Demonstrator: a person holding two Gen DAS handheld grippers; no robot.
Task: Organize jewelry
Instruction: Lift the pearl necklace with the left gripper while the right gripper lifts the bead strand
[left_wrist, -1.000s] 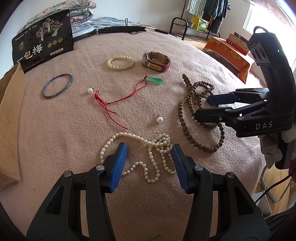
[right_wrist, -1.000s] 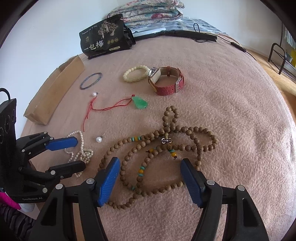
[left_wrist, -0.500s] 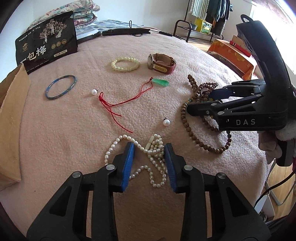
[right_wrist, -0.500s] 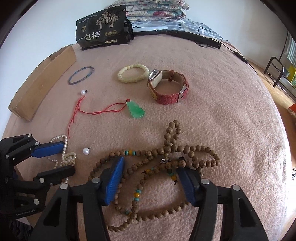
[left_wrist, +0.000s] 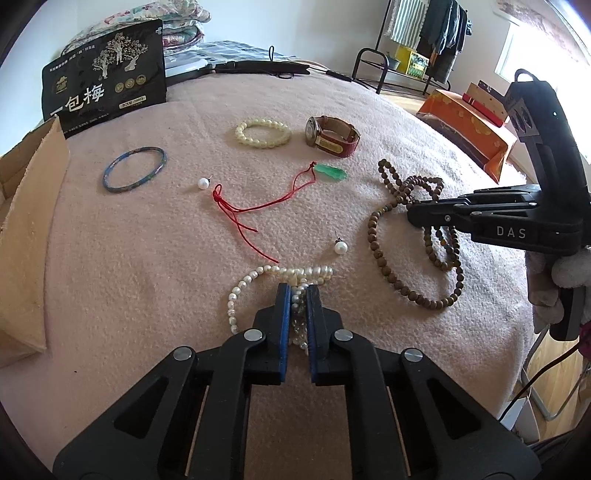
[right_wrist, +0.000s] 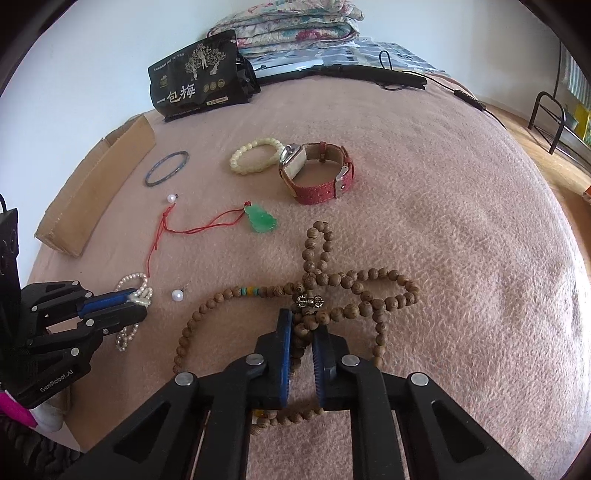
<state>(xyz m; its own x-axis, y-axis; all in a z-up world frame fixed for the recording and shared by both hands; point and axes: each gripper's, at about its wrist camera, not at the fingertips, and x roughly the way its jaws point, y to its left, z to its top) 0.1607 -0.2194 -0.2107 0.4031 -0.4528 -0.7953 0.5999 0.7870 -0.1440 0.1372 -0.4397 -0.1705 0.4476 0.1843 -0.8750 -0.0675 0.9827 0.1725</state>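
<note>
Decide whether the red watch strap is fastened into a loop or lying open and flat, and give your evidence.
Fastened. The watch stands on its edge on the pink blanket as a closed ring, the strap curving round from the face and joined at the metal buckle.

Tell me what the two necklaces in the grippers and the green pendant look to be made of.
Pearl necklace, held by the left gripper: glossy off-white, uneven beads, likely pearl or imitation.
Brown bead necklace, held by the right gripper: matte, grain-marked beads, apparently wood, with some turquoise and amber-coloured accents.
Green pendant: translucent, polished, jade-like; could be glass. Its cord is red string.
</note>
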